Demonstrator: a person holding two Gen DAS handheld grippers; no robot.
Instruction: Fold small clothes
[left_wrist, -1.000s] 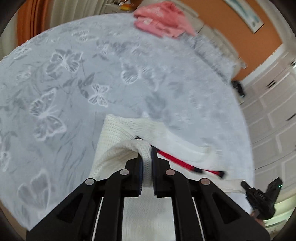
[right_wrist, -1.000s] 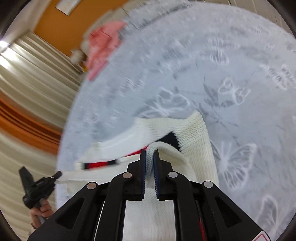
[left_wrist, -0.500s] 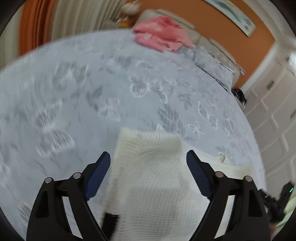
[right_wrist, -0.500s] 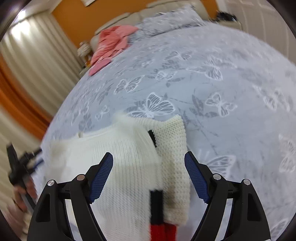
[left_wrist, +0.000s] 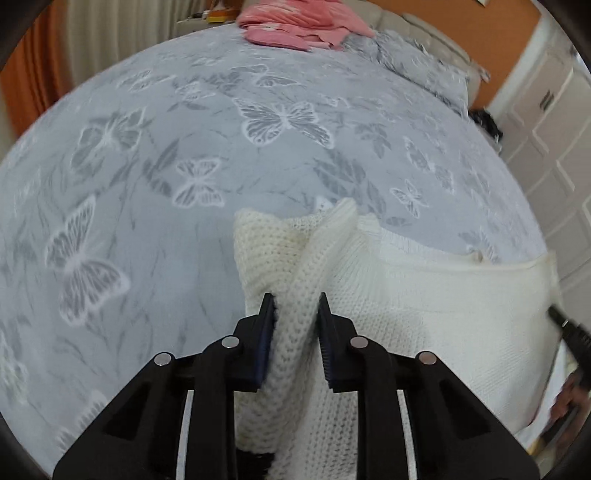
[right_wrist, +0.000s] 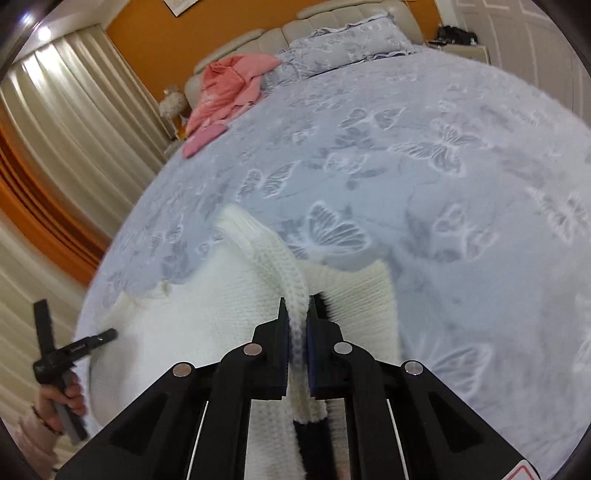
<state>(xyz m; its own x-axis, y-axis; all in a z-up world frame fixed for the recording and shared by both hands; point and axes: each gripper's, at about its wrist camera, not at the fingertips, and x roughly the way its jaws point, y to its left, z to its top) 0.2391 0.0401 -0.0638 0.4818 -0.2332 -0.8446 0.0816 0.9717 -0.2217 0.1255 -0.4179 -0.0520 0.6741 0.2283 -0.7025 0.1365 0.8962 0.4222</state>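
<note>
You are at a big bed (left_wrist: 155, 206) with a grey cover that has butterflies (right_wrist: 436, 147) on it. Behind it are an orange wall (right_wrist: 155, 33) and pale curtains (right_wrist: 74, 110). A pink heap of clothes (left_wrist: 295, 22) lies far away near the pillows (right_wrist: 351, 40).

The white knit sweater (left_wrist: 424, 295) lies on the near part of the bed, just in front of you. It is soft and bumpy, with a little black showing at the bottom.

Your left gripper (left_wrist: 295, 306) has a raised fold of the sweater between its fingers. Its jaws are closing, and the pads press on the fold.

Your right gripper (right_wrist: 296, 310) is squeezed tight on another thin fold of the sweater. That fold stands up like a ridge and runs away from the fingers toward the far edge of the sweater.
</note>
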